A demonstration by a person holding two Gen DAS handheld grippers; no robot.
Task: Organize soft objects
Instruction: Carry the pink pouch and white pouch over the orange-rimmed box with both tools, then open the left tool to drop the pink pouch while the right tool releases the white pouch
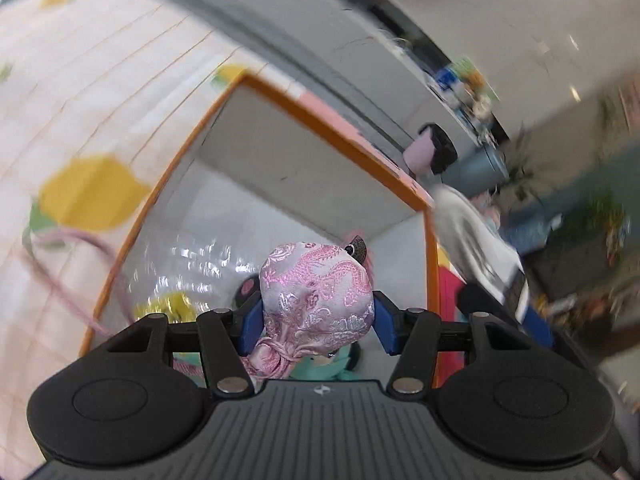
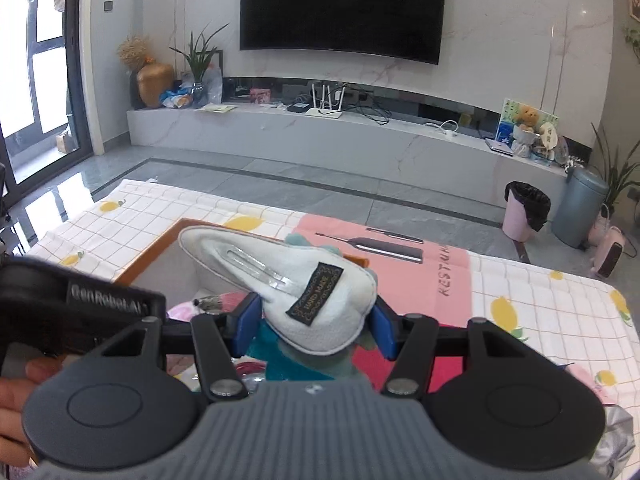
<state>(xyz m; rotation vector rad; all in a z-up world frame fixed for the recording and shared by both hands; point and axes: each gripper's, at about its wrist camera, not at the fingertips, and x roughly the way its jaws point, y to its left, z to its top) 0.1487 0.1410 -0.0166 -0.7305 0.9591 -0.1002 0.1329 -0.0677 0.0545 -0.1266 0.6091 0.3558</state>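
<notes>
Pink brocade pouch (image 1: 316, 296): glossy, embroidered, rounded, knotted at the base. Clamped between blue pads of left gripper (image 1: 318, 318), above grey-walled, orange-rimmed box (image 1: 328, 128). Box contents blurred; only yellow and teal patches discernible. White felt hair clip (image 2: 288, 284): teardrop shape, fuzzy, black woven label, clear snap bar. Pinched at its wide end by right gripper (image 2: 312, 330), narrow tip extending over box rim. Teal plush (image 2: 312, 360) beneath, largely hidden. Checked lemon-print cloth (image 2: 540, 312) covering bench.
</notes>
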